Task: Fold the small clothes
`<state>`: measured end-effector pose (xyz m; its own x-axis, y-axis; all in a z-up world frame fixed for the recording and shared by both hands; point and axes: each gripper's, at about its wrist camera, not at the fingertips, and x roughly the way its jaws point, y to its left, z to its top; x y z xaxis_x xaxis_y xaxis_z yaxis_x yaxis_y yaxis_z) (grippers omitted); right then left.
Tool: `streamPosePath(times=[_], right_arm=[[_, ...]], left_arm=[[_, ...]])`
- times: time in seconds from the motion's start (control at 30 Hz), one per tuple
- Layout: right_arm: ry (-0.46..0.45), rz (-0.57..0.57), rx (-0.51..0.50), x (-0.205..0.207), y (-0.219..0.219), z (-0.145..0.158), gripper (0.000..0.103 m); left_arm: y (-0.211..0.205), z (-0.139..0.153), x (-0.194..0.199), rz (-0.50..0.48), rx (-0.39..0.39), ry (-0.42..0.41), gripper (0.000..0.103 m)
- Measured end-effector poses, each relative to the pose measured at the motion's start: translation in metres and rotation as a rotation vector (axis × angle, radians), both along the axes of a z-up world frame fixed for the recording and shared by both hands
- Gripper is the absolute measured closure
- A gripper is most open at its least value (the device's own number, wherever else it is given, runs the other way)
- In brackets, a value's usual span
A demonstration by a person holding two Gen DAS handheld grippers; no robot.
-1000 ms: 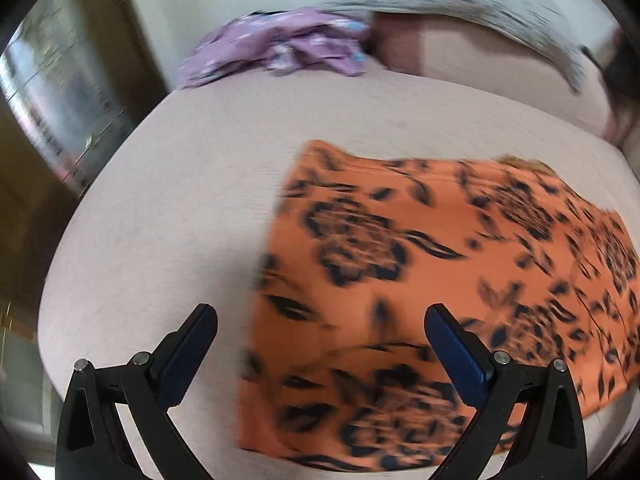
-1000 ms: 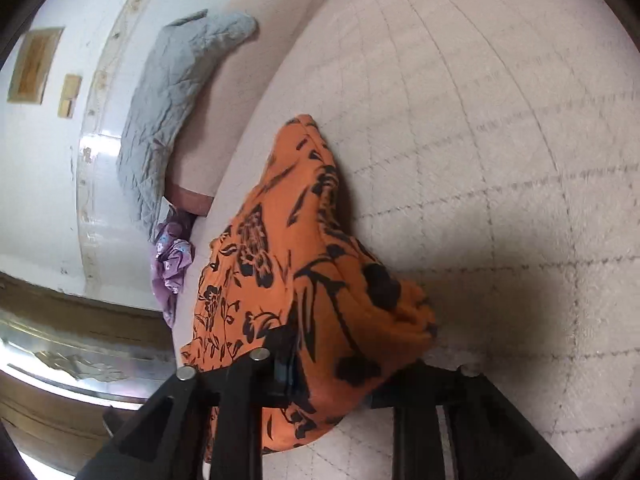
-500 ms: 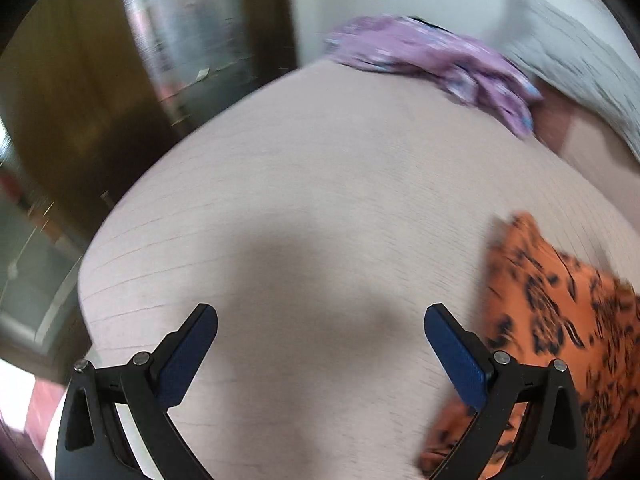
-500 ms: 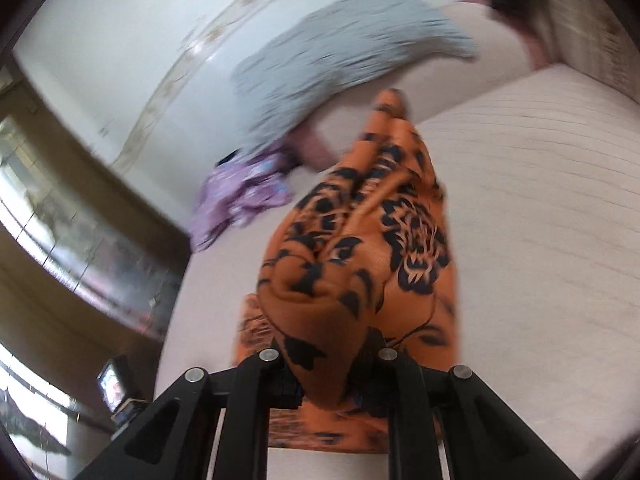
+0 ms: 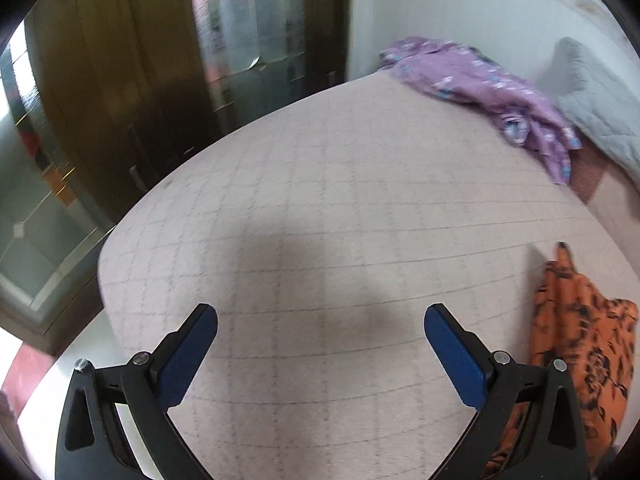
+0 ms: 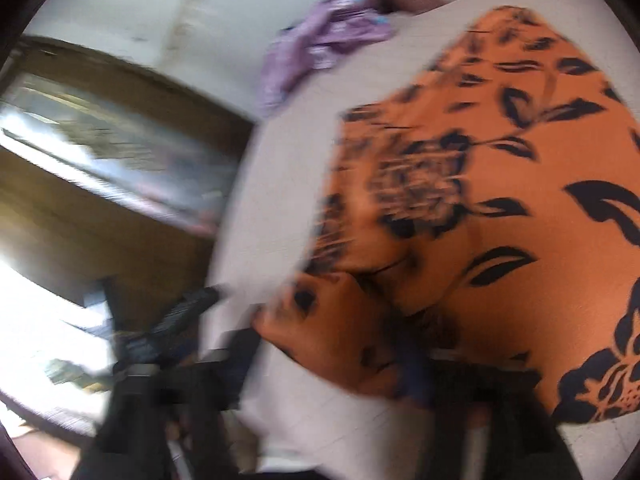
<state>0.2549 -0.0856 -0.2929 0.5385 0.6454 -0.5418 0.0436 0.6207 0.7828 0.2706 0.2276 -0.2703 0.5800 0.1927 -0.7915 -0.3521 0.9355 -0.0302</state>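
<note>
My left gripper [image 5: 320, 344] sits low centre over the bed [image 5: 320, 220]. Patterned garment [image 5: 580, 360] lies on the bed at lower right, beside my right finger. Crumpled garment [image 5: 480, 84] upper right, pillow [image 5: 600, 108] right of it. Wardrobe [image 5: 120, 80] upper left.

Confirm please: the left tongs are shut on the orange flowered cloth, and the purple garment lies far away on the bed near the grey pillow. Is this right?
Not quite. The left tongs are open and hold nothing, hovering over the bare bed cover; the left wrist view shows this. The orange flowered cloth lies to their right. The purple garment does lie far away near the grey pillow.
</note>
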Motion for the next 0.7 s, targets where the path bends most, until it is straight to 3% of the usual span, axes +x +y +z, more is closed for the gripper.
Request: streamPosePath(times=[0.03,0.13,0.2,0.27,0.33,0.43,0.57,0.63,0.7], right_arm=[[-0.028,0.022,0.025,-0.006,-0.010,0.010,0.022],[-0.121,0.015,-0.064,-0.026,-0.035,0.036,0.024],[-0.153,-0.037,-0.129,-0.036,-0.063,0.049,0.039],[-0.133,-0.088,-0.171,-0.042,-0.091,0.052,0.058],[-0.094,-0.135,-0.202,-0.041,-0.110,0.044,0.065],[-0.050,-0.144,-0.186,-0.048,-0.130,0.030,0.065],[0.012,-0.100,-0.227,-0.051,-0.121,0.006,0.065],[0.050,-0.080,-0.252,-0.045,-0.115,-0.015,0.068],[0.028,-0.076,-0.257,-0.044,-0.115,-0.021,0.070]], left_arm=[[-0.004,0.004,-0.002,-0.021,0.001,-0.019,0.000],[-0.028,0.018,-0.010,-0.131,-0.039,-0.114,0.000],[-0.051,0.027,-0.019,-0.228,-0.056,-0.179,0.000],[-0.080,0.028,-0.025,-0.335,-0.019,-0.187,0.000],[-0.103,0.024,-0.027,-0.387,0.036,-0.170,0.000],[-0.118,0.008,-0.022,-0.413,0.065,-0.095,0.000],[-0.127,-0.040,-0.008,-0.387,0.180,0.117,0.000],[-0.125,-0.046,-0.007,-0.387,0.167,0.121,0.000],[-0.126,-0.045,-0.007,-0.409,0.185,0.108,0.000]])
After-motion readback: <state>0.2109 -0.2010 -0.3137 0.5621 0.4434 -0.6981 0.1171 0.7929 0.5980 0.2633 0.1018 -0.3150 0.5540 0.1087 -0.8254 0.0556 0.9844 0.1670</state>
